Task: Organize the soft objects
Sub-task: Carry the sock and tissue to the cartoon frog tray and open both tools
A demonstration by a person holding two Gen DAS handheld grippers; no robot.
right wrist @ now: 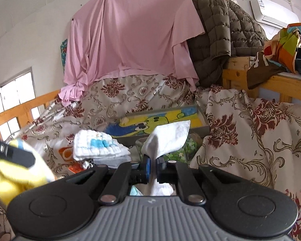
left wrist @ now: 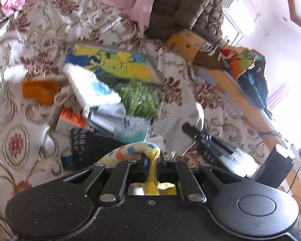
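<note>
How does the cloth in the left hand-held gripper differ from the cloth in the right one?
The yellow cloth in the left hand-held gripper is yellow with orange and blue patches; the white cloth in the right hand-held gripper is plain white. The yellow cloth droops over to the left in a rolled bunch, while the white cloth stands up in a flat pointed flap. Each is pinched between shut jaws above the patterned bedspread.

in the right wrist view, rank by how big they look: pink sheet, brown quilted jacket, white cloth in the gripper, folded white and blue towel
1. pink sheet
2. brown quilted jacket
3-4. white cloth and folded white and blue towel: alike, and the cloth sits nearer the camera, so unranked.
</note>
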